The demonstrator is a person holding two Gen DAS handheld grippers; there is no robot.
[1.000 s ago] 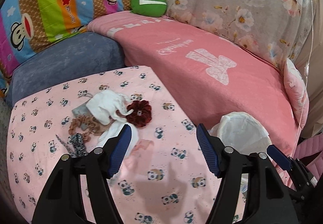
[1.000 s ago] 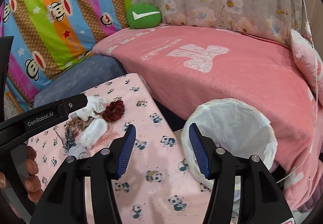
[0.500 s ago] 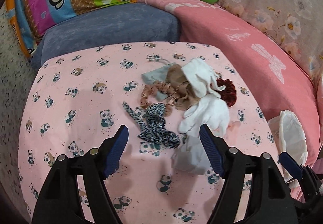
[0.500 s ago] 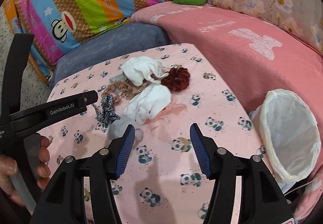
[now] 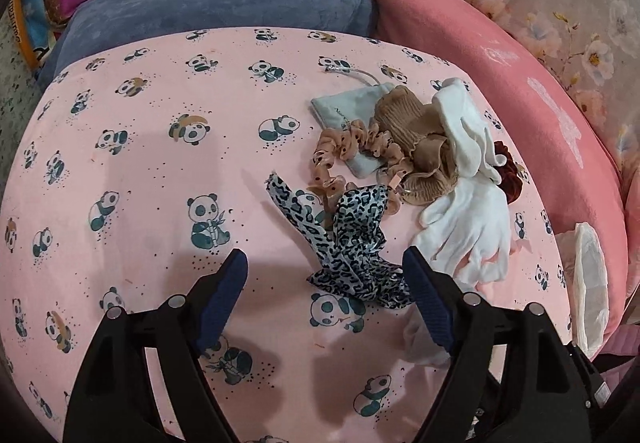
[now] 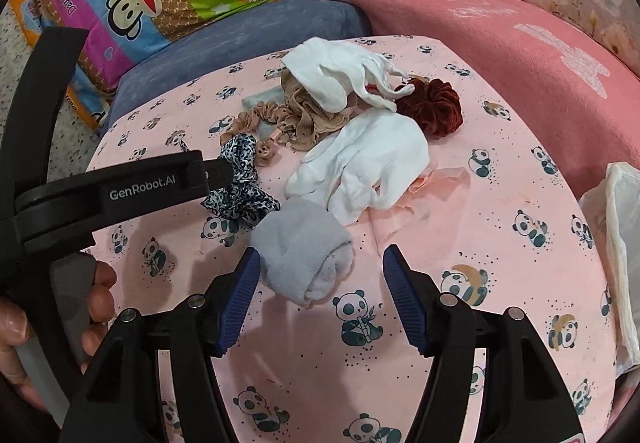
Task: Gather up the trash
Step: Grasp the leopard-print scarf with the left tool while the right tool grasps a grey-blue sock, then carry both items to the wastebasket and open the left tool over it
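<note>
Right wrist view: right gripper, jaws widening and empty, is hovering at lower centre, directly before the rolled grey sock, nearer than left gripper, also parted.

A pink-blanketed sofa curves behind the panda-print table.

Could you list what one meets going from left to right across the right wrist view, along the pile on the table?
Leopard scarf → grey sock → white glove → red scrunchie → bin liner.
</note>
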